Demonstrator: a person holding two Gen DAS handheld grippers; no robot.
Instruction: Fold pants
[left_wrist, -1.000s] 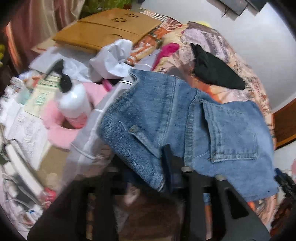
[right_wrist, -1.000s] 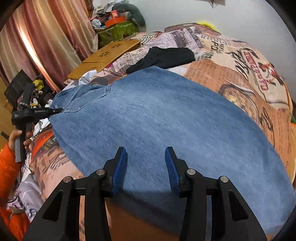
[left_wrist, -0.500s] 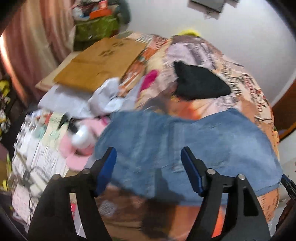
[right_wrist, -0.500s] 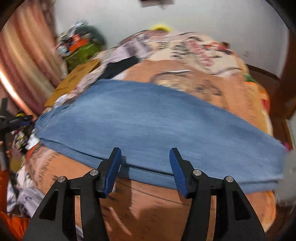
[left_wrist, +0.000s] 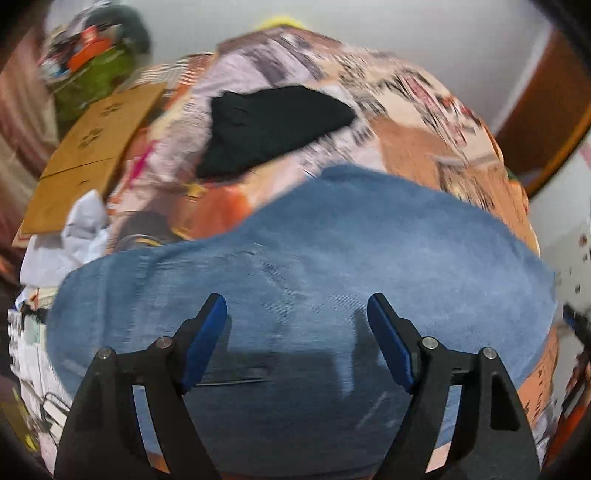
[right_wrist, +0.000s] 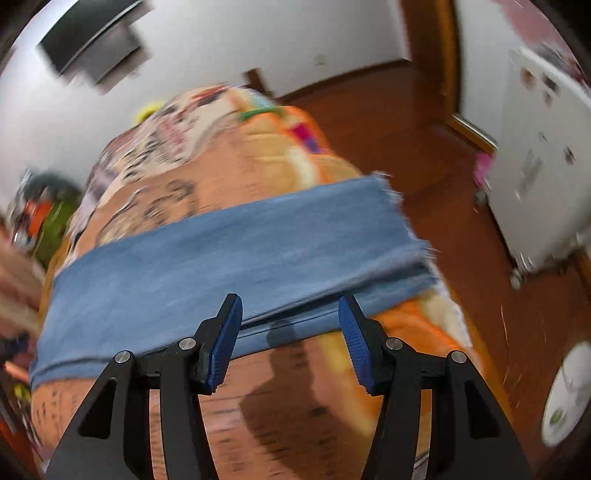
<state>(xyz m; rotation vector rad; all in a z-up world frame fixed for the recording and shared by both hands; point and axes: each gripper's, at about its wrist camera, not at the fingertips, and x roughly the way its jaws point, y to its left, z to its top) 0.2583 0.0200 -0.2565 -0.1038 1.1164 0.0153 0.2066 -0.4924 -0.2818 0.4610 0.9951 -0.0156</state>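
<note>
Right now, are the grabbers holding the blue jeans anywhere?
No. Both are empty. The left gripper is opening above the jeans, nothing between its fingers. The right gripper stands open near the jeans' edge, not pinching it.

I see the jeans (left_wrist: 332, 258) spread on the bedspread (left_wrist: 406, 147) under my left fingers (left_wrist: 207, 332), a dark garment (left_wrist: 273, 125) lying beyond them, cardboard (left_wrist: 92, 147) far left.

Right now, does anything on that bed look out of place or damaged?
The jeans have a frayed, ragged hem at the leg end near the bed's edge. A black garment lies loose on the printed bedspread behind them.
</note>
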